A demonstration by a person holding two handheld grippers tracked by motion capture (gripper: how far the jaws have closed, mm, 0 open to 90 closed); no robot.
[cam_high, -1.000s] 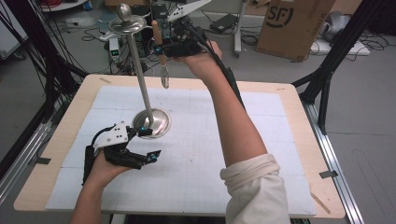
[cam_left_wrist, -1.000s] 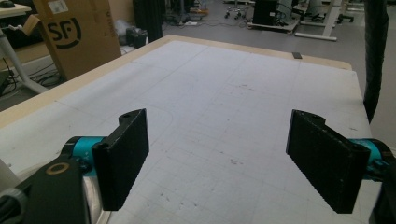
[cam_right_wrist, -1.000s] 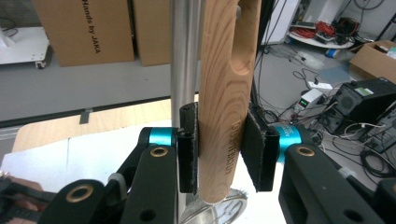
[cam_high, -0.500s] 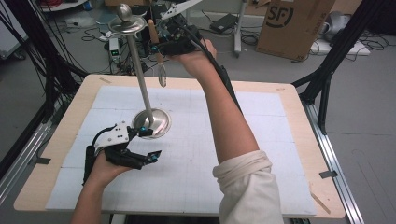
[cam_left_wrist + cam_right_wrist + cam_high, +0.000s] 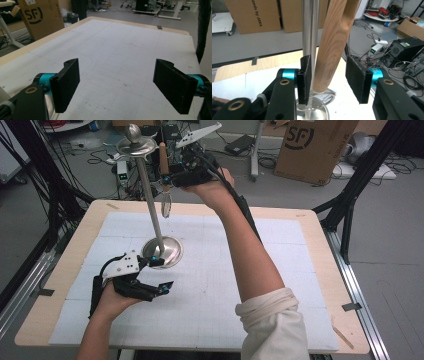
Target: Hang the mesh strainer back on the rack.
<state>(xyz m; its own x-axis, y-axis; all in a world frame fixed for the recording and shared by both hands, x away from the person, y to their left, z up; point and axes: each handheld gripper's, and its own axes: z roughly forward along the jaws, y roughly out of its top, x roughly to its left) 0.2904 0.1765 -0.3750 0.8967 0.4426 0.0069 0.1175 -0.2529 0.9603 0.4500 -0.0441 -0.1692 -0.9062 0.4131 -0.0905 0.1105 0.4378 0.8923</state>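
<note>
Stand: metal rack, upright on the white mat, round base flat, disc top aloft.
Utensil: wooden-handled whisk hanging just under the disc, beside the pole.
Right gripper: raised at the handle; jaws have just been opening, handle between them, far pad clear of the wood.
Left gripper: low on the mat, jaws spread wide, one tip at the base rim; nothing between them.

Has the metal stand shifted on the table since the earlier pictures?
No. The stand's base sits at the same spot on the white mat, beside the left claw.
</note>
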